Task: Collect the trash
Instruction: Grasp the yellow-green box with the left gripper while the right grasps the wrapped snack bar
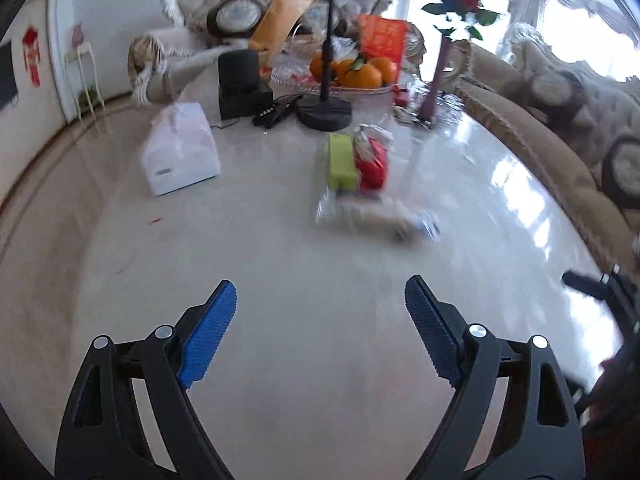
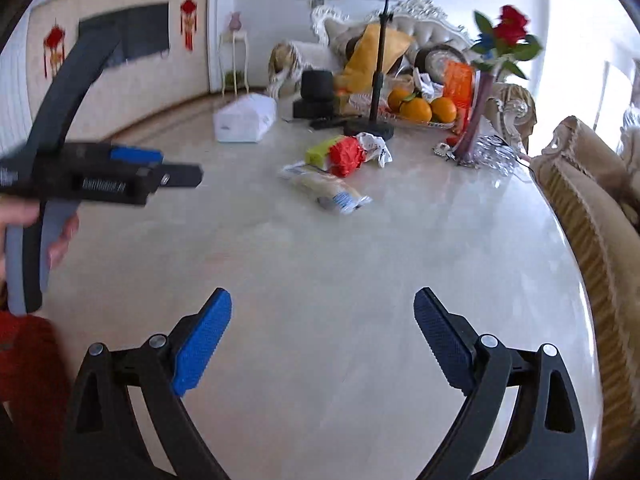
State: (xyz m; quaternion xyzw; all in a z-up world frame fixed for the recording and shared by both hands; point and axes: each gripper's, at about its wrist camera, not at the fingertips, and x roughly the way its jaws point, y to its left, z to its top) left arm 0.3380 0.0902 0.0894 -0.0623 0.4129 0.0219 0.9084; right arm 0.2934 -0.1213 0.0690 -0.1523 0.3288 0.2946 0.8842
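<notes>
A small heap of trash lies mid-table: a long clear plastic package (image 1: 372, 212) (image 2: 324, 190) in front, and behind it a green box (image 1: 342, 158) (image 2: 320, 152), a crumpled red wrapper (image 1: 374, 164) (image 2: 346, 156) and a crumpled white bag (image 1: 370, 136) (image 2: 374, 146). My left gripper (image 1: 320, 320) hovers over bare tabletop short of the heap, jaws wide, nothing between them. My right gripper (image 2: 322, 332) is likewise open and empty, well short of the package. In the right wrist view, the left gripper (image 2: 168, 166) shows side-on at the left, held by a hand (image 2: 24, 216).
The glossy pale table (image 1: 280, 260) carries a white bag-like box (image 1: 180, 160) at the left. At the back stand a black phone stand (image 1: 324, 112), a glass tray of oranges (image 1: 360, 72), a black box (image 1: 240, 84) and a vase with a rose (image 1: 434, 92). A sofa (image 1: 560, 140) lines the right edge.
</notes>
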